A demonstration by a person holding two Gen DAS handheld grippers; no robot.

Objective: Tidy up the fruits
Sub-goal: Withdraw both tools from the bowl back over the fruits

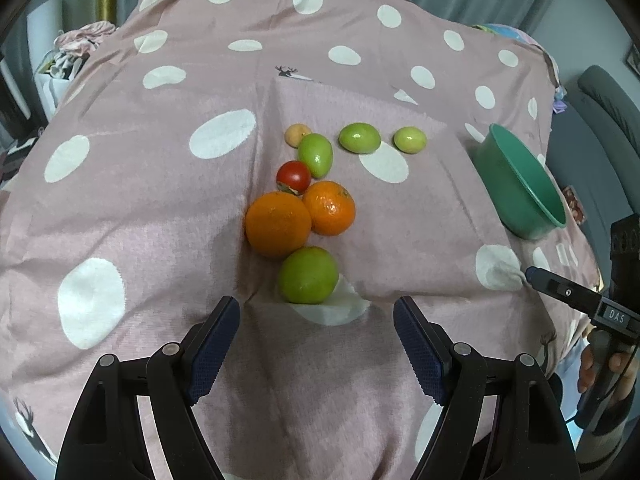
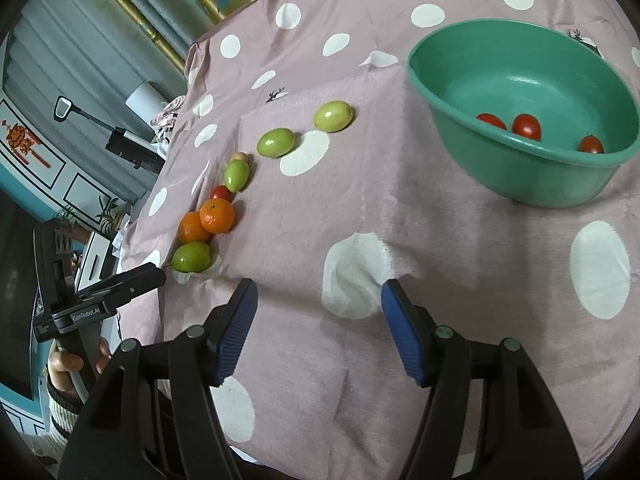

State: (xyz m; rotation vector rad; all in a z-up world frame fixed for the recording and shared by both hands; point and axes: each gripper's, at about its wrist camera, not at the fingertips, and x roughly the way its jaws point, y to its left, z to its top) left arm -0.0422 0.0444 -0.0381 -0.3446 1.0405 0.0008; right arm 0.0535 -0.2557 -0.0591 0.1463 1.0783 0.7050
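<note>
Fruits (image 1: 308,204) beside green bowl (image 2: 520,176), both tools empty, agape

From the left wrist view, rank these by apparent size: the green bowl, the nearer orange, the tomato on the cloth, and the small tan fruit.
1. green bowl
2. nearer orange
3. tomato
4. small tan fruit, partly hidden behind a green fruit and farther from the camera, so its last place against the tomato is unsure.

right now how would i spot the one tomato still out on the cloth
Start at the pink polka-dot tablecloth and find the fruit cluster near its middle. Above the two oranges sits the tomato, touching a green fruit. It is the cluster's only red piece.
</note>
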